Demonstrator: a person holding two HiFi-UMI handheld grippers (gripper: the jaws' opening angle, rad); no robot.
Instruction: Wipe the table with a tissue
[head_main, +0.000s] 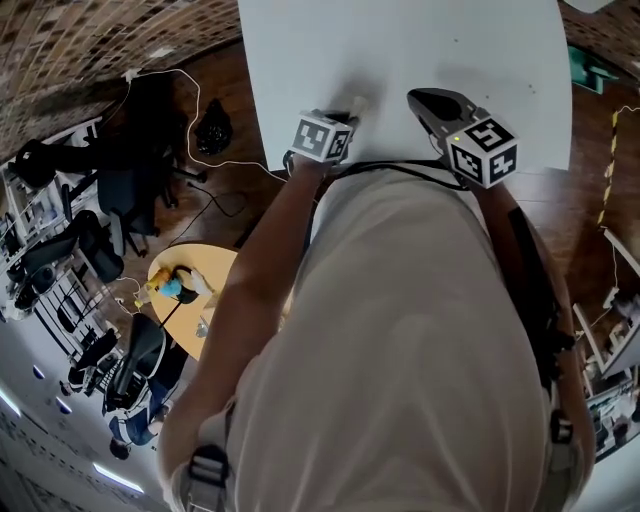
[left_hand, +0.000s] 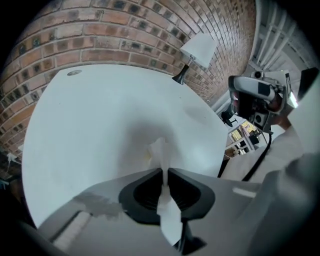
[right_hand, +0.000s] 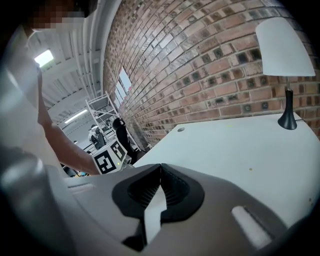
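Tissue (left_hand: 159, 150) — pinched between left gripper's (left_hand: 165, 172) jaws, over table (left_hand: 75, 125).

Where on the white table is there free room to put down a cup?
Most of the table is bare: the wide stretch from the tissue to the brick wall holds nothing. It is crowded only at the near edge, where the left gripper and right gripper are, and at the lamp corner.

one white table (left_hand: 75, 125), one tissue (left_hand: 160, 150), one lamp (right_hand: 285, 47), two claws: left claw (left_hand: 165, 172), right claw (right_hand: 160, 167)
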